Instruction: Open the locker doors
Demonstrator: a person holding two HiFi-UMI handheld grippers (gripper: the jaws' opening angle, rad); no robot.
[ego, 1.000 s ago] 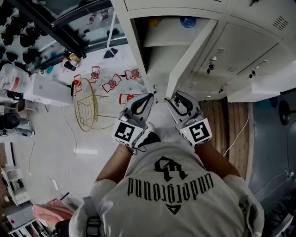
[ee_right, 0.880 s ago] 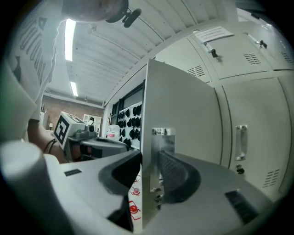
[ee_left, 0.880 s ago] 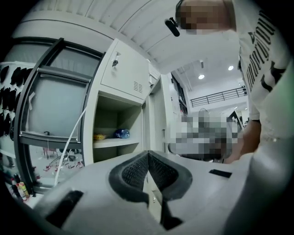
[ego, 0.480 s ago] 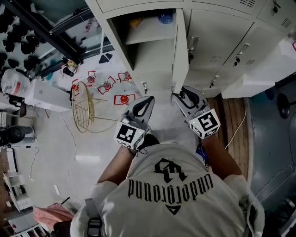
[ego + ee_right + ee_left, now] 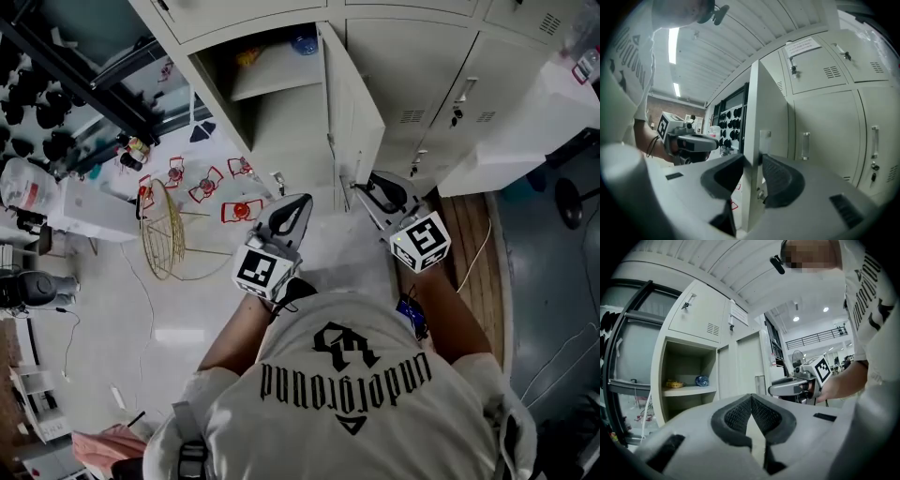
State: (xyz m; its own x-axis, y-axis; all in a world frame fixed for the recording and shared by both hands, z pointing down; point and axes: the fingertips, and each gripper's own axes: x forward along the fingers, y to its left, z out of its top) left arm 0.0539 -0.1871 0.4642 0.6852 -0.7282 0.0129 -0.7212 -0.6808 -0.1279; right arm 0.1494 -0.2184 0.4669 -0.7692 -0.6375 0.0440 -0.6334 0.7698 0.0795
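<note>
Pale door (image 5: 354,117) stands ajar at upper centre, its edge pinched between the right gripper (image 5: 752,161) fingers, which have just been closing; left gripper (image 5: 751,399) fingers meet, empty.

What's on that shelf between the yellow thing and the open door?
A blue bottle, seen best in the left gripper view, lies between the yellow thing and the door.

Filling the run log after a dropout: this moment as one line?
right gripper: jaws just closed further, clamped on locker door edge | left gripper: shut, empty | locker door: partly open, shelf inside exposed
</note>
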